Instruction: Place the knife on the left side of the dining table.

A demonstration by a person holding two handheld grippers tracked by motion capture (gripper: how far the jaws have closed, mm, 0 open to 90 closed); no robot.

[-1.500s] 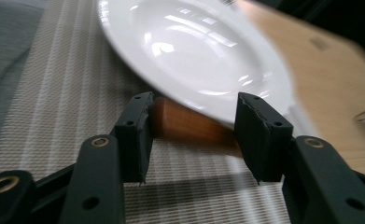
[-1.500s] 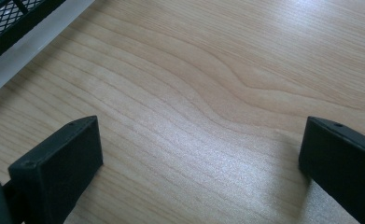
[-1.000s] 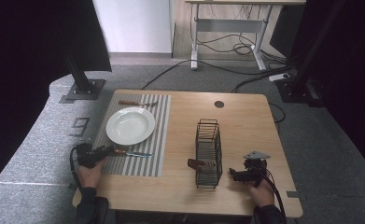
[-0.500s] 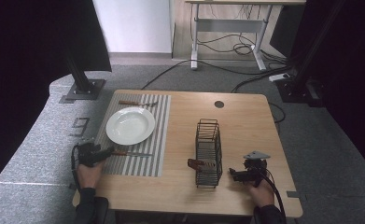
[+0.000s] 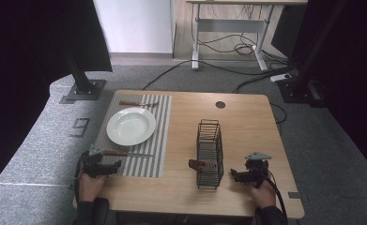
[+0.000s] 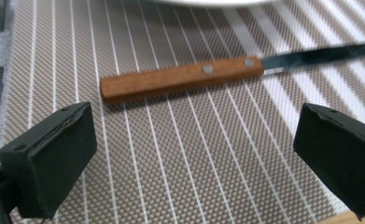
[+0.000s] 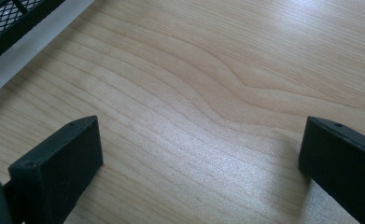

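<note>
Lying just ahead of the wide-open left gripper (image 6: 194, 154), a wooden-handled knife (image 6: 185, 79) rested on the striped placemat (image 6: 171, 163), its blade toward the white plate (image 5: 131, 125). No readable writing showed on it. The right gripper (image 7: 199, 163), jaws also spread and empty, sat over bare table (image 7: 217, 70) beside the black wire rack (image 5: 210, 152).

Two black handheld grippers, left (image 5: 107, 167) and right (image 5: 234, 175), had blocky matte-black jaws with small screw holes. A grey three-cornered plate (image 5: 258, 155) topped the right gripper, which trailed a black cable (image 5: 277, 194). The person wore dark sleeves (image 5: 91, 213).
</note>
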